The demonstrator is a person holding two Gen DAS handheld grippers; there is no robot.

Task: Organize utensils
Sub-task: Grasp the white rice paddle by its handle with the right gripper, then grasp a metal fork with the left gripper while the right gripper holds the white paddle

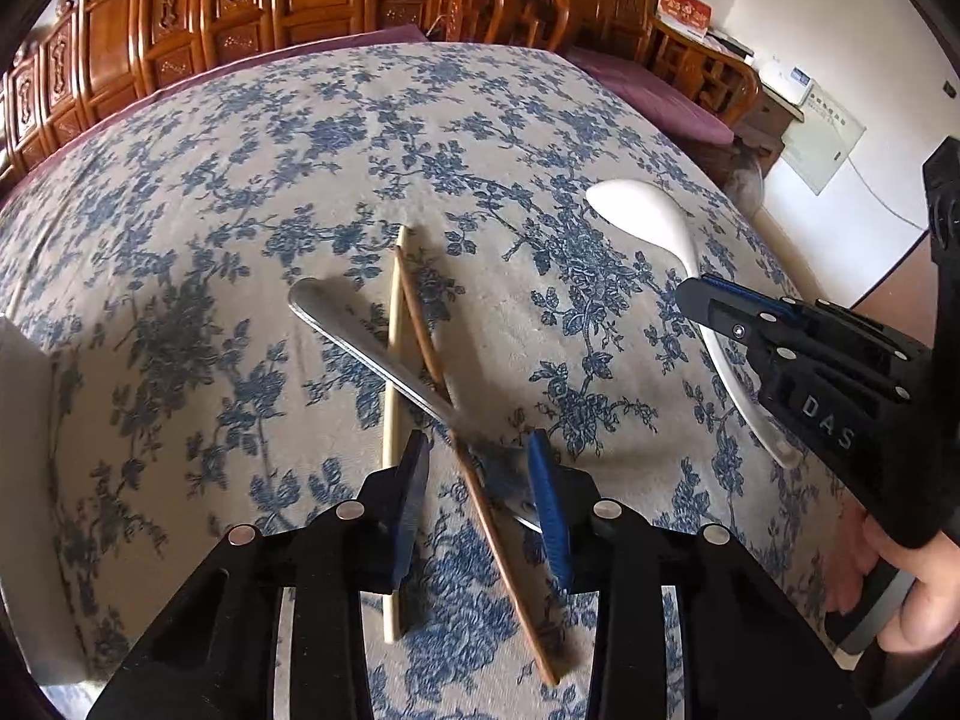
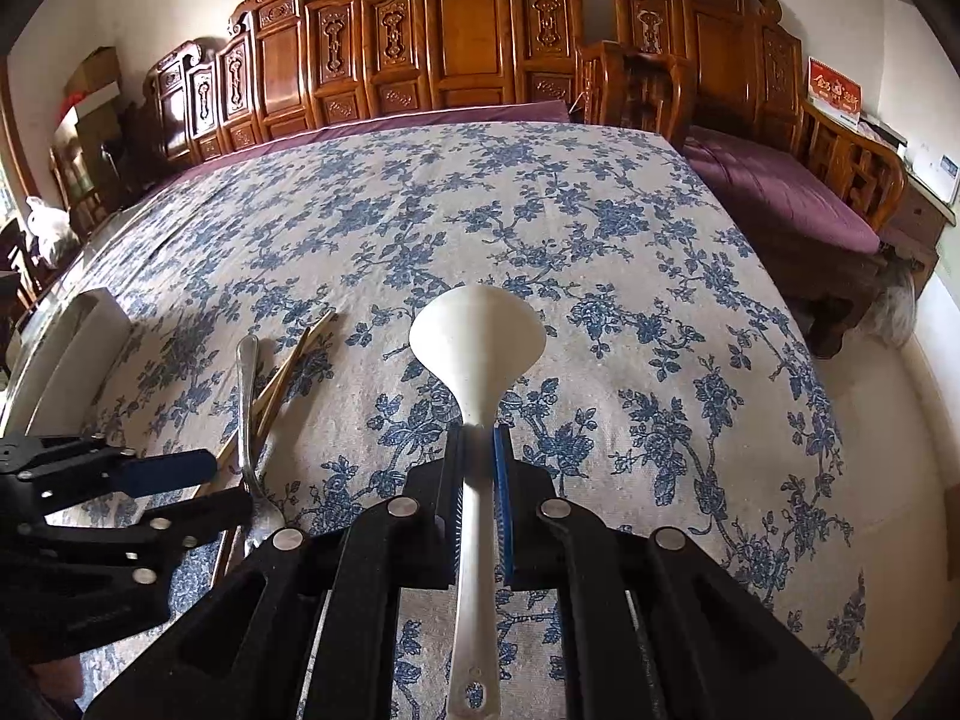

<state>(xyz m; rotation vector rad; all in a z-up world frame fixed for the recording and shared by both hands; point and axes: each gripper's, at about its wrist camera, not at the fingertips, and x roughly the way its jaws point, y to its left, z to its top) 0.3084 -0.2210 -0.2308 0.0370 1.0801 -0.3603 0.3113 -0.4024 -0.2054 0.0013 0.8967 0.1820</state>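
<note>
A white ladle (image 2: 477, 336) lies on the floral tablecloth with its handle between the pads of my right gripper (image 2: 478, 441), which is shut on it; it also shows in the left wrist view (image 1: 645, 216). My left gripper (image 1: 480, 456) is open over a metal fork (image 1: 360, 339) that crosses a pale chopstick (image 1: 394, 372) and a brown chopstick (image 1: 474, 480). The fork's head lies between the left jaws, against the right blue pad. In the right wrist view the fork (image 2: 247, 396) and chopsticks (image 2: 288, 372) lie at the left, by the left gripper (image 2: 180, 480).
A white container (image 2: 72, 354) stands at the table's left edge; it also shows in the left wrist view (image 1: 24, 420). Carved wooden benches with purple cushions (image 2: 780, 192) ring the table's far and right sides.
</note>
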